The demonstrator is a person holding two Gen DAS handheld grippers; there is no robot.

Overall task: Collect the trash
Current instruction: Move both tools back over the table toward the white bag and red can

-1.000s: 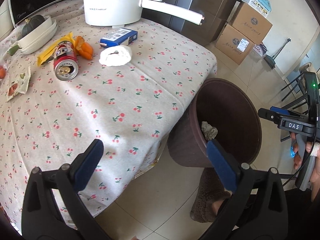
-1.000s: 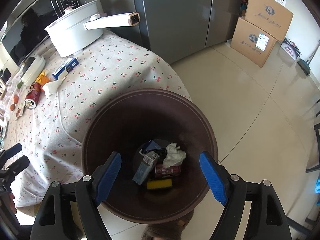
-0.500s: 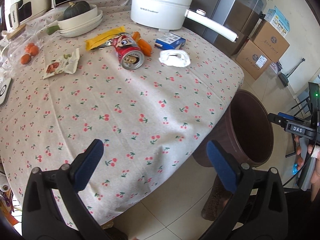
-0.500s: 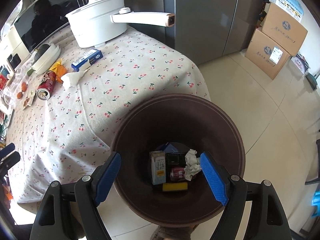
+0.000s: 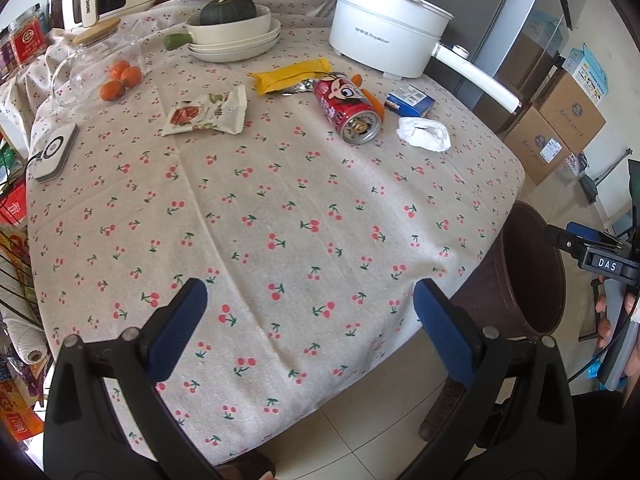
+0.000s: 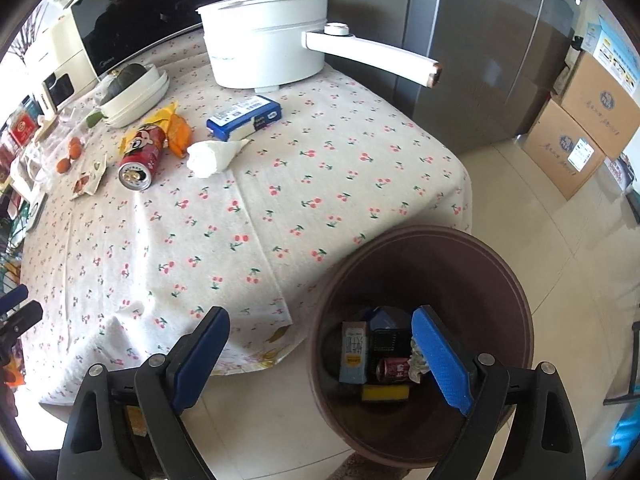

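Note:
A brown bin (image 6: 516, 280) stands on the floor at the table's corner and holds a carton, a red can, a yellow sponge and crumpled paper. On the cherry-print cloth lie a red can (image 5: 352, 110) on its side, a white tissue (image 5: 424, 132), a blue box (image 5: 410, 100), a yellow wrapper (image 5: 294, 74) and a snack packet (image 5: 208, 112). My left gripper (image 5: 310, 312) hangs open over the table's near edge, nothing between its pads. My right gripper (image 6: 320, 344) straddles the bin's left rim, its jaws opening and empty.
A white pot (image 5: 384, 32) with a long handle, stacked dishes with a squash (image 5: 234, 26), a glass jar of oranges (image 5: 116, 76) and a small white device (image 5: 54, 152) stand on the table. Cardboard boxes (image 6: 580, 128) and a grey fridge (image 6: 480, 40) sit beyond.
Both views have swung from the bin toward the table. The bin slid to the right in each view and the trash on the cloth came nearer. The right jaws stand wider.

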